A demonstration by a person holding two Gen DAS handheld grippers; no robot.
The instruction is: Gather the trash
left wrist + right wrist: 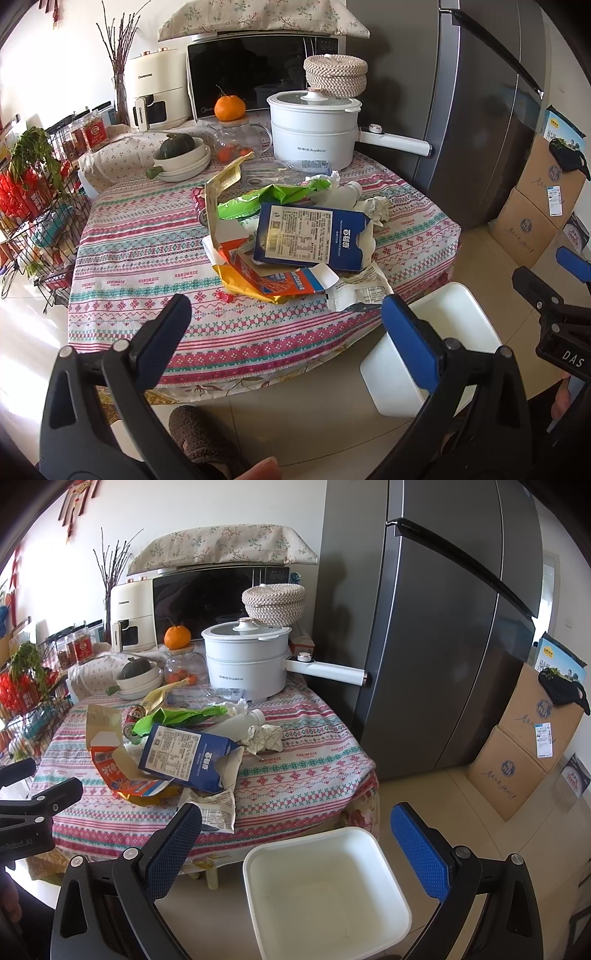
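Nothing collected yet: the round counter with the patterned cloth (147, 236) carries the whole trash heap, blue flattened carton (310, 236) topmost. The white square plastic bin (325, 890) at five o'clock is empty. Left tool (286, 325) and right tool (295, 834) gape wide, holding nothing.

Trash heap (173, 753) sits mid-table (303, 771), toward the near edge: flattened box (184, 760) on top, torn carton (273, 277) and wrappers under it, crumpled paper (266, 738) at its right, bottle (236, 725) just behind. Electric pot (247, 664) at far side, handle pointing right; woven basket (275, 603) behind it. Bowls with squash (138, 677) far left, glass jar (183, 668) between bowls and pot. Microwave (210, 602) behind. Fridge (443, 627) right of table. Bin (325, 890) on floor, near right. Cardboard boxes (524, 746) stacked far right. Wire rack (40, 206) left.
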